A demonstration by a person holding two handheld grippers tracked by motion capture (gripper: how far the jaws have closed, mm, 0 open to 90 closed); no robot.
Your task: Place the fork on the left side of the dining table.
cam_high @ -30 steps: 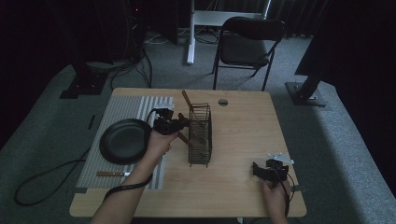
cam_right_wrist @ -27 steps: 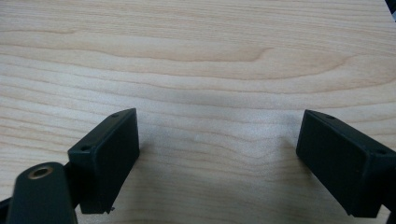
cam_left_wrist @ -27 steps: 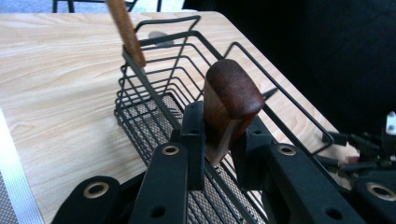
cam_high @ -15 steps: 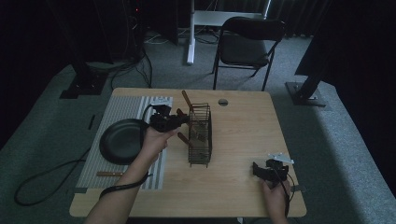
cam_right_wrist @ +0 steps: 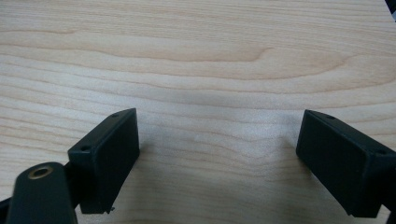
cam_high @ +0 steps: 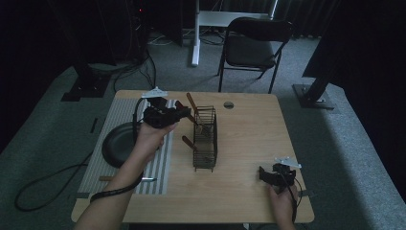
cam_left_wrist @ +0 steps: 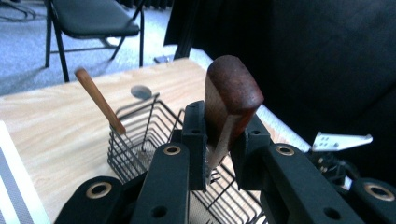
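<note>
A dark pan point(cam_high: 117, 143) lies on the striped mat point(cam_high: 103, 158) at the left. Just right of it, the left gripper point(cam_high: 178, 113) is clamped on one wooden handle point(cam_left_wrist: 229, 100), held above the wire basket point(cam_high: 206, 139). Two more wooden handles stick out of the basket. Far right, the right gripper point(cam_high: 262, 174) rests on the table point(cam_high: 249, 124), jaws apart and empty.

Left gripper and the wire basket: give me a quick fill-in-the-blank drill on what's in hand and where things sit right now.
1. The left gripper is shut on a utensil's ____ handle.
2. The wire basket stands on the ____ table.
3. The right gripper has its jaws ____ over bare tabletop.
4. The dark pan rests on the ____ mat.

Missing words: wooden; wooden; open; striped
</note>
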